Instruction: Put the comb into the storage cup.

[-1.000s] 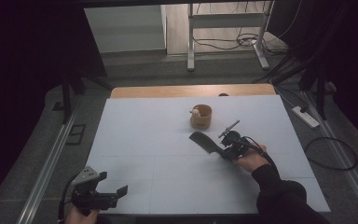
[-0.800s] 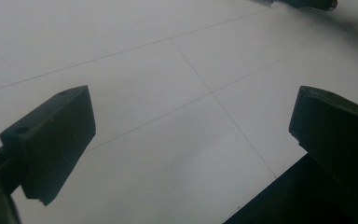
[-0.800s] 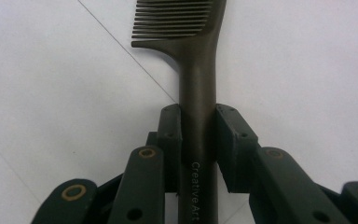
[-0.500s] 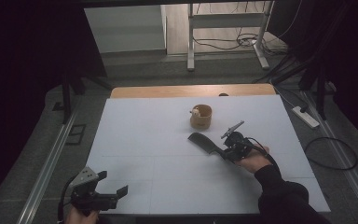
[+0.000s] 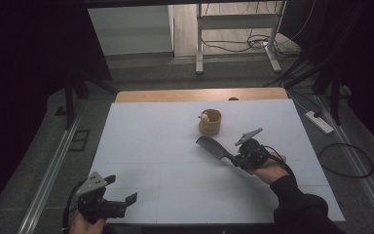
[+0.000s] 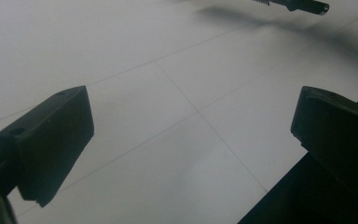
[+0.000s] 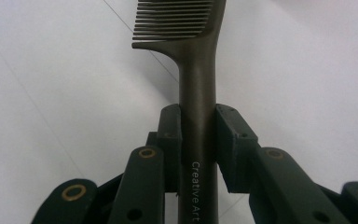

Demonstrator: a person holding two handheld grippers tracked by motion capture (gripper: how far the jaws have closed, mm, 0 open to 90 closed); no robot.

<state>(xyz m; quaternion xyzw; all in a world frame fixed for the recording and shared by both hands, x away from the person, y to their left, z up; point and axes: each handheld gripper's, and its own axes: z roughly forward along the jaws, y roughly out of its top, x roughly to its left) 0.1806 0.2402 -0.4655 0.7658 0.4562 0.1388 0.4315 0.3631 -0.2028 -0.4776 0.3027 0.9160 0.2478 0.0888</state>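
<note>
A dark comb [image 5: 213, 147] with a long handle is held by my right gripper [image 5: 237, 159], shut on the handle, right of the table's middle. In the right gripper view the comb [image 7: 196, 107] runs up between the two pads, teeth at the top, with my right gripper [image 7: 198, 135] clamped on it. A small wooden cup [image 5: 210, 122] with a pale item inside stands just beyond the comb's head. My left gripper [image 5: 122, 192] sits open at the table's near left corner; in its own view the left gripper [image 6: 191, 135] spans bare white board.
The white board [image 5: 156, 146] covers the table, with a wooden strip [image 5: 199, 94] along its far edge. Metal rails run down both sides. A power strip [image 5: 320, 122] and cables lie on the floor at the right.
My right gripper has drifted slightly forward and right with the comb in it. The left gripper has stayed in place.
</note>
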